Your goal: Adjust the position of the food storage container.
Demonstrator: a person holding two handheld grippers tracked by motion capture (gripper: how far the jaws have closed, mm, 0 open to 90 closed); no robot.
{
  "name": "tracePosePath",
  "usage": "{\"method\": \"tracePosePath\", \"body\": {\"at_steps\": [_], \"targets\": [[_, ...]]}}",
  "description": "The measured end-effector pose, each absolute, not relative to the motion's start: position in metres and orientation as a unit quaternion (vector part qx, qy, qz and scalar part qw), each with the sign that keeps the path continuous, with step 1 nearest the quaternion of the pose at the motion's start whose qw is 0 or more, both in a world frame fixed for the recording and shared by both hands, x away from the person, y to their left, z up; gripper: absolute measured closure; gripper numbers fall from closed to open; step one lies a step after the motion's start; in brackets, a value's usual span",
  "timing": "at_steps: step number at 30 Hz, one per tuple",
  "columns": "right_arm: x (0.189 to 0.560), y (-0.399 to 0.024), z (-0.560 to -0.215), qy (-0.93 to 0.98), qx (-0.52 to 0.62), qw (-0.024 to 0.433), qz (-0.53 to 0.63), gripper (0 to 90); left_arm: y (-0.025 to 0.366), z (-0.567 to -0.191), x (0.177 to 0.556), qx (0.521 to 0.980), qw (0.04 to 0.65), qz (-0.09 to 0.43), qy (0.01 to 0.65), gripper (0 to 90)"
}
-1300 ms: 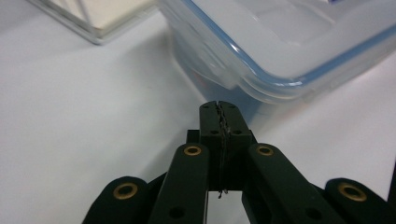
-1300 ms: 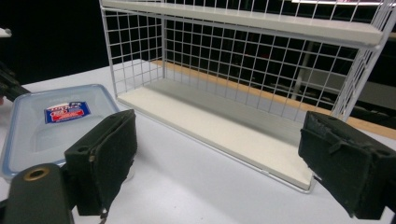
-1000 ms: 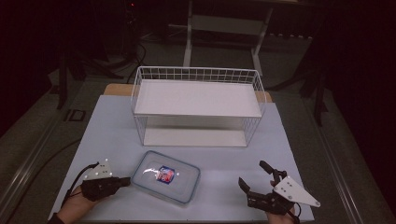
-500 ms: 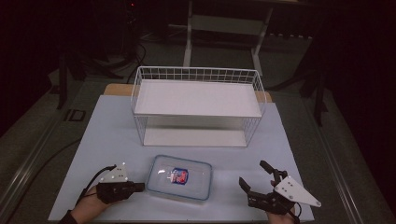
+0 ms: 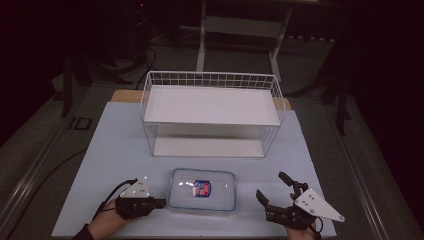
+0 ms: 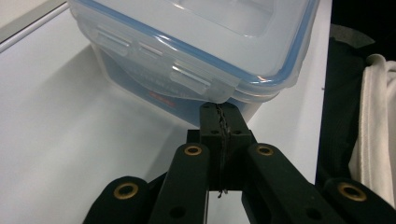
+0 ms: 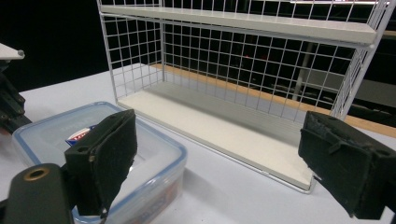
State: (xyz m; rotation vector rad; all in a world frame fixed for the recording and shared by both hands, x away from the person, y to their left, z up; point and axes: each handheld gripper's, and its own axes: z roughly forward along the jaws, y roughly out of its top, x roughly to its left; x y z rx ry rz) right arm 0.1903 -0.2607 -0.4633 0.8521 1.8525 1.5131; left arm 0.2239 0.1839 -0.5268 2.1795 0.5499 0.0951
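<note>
Left gripper point(image 5: 159, 203), fingers pressed together, butts the lidded plastic container point(image 5: 202, 190); container has slid right and squared up on the tabletop point(image 5: 120, 150) before the wire rack point(image 5: 212, 112). Right gripper point(image 5: 275, 192) waits, fingers apart. Probably staged for a two-sided pickup.

Left gripper point(image 5: 159, 203) sits low at the lower left of the high view, lying level, tips pointing toward frame centre, the hand point(image 5: 107, 224) behind it entering from the bottom edge. In its own view the jaws are pressed tight together. Right gripper point(image 5: 272, 190) at the lower right, jaws spread wide, angled up and toward the centre.
</note>
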Motion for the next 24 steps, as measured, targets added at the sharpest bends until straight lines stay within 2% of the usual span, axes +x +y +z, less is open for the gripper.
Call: {"method": "tracePosePath", "body": {"at_steps": [24], "targets": [[0.19,-0.264,-0.462,0.694,0.326,0.3,0.567,11.4,0.138,-0.531,0.251,0.883,0.423,0.033,0.201,89.5]]}}
